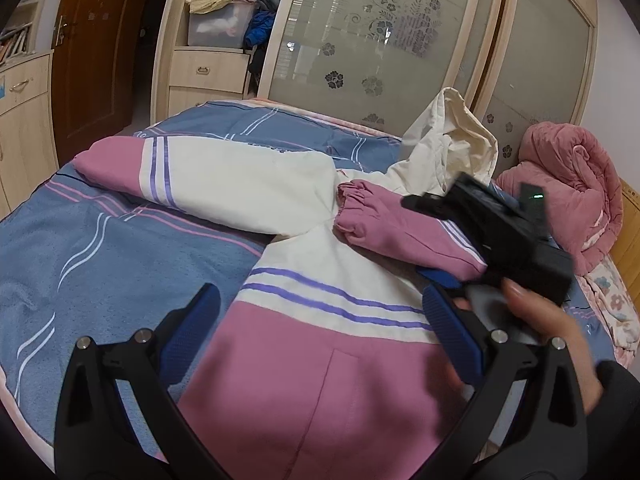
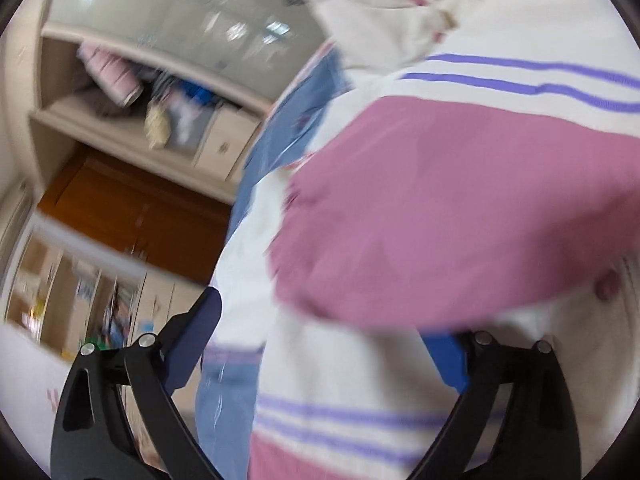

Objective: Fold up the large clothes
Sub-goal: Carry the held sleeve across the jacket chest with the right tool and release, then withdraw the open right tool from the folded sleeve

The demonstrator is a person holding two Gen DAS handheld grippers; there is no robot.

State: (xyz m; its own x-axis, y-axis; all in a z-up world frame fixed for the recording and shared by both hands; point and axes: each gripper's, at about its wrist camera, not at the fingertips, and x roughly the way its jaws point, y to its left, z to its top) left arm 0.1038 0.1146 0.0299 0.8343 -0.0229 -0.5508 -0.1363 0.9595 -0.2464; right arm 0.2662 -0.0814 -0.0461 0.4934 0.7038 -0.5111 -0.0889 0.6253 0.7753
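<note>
Left gripper, nearest the lens at 6 o'clock: blue-padded fingers spread wide, pinching nothing, poised over the pink hem panel of the jacket.

Bed, blue cover with pink and white wavy stripes: fills the left-wrist view from 7 to 3 o'clock.

Wardrobe, frosted sliding doors with flower print: 12 to 2 o'clock, behind the bed; open shelves crammed with clothes at 11 o'clock.

Jacket, cream and pink with paired purple stripes: spread on the bed at centre, hem toward 6 o'clock, body running up to 12. One sleeve laid flat toward 10 o'clock, pink cuff end on the cover. Other sleeve folded in across the chest, gathered pink cuff near centre. Cream hood standing up at 1 o'clock.

Pink quilt: bundled at 3 o'clock on the bed's far edge.

Right gripper, at 4 o'clock in the left-wrist view, blurred: held in a hand, blue tips under the folded sleeve's lower edge. In its own view, fingers spread, pink sleeve fabric draped across the right pad; whether anything is pinched, impossible to tell.
</note>
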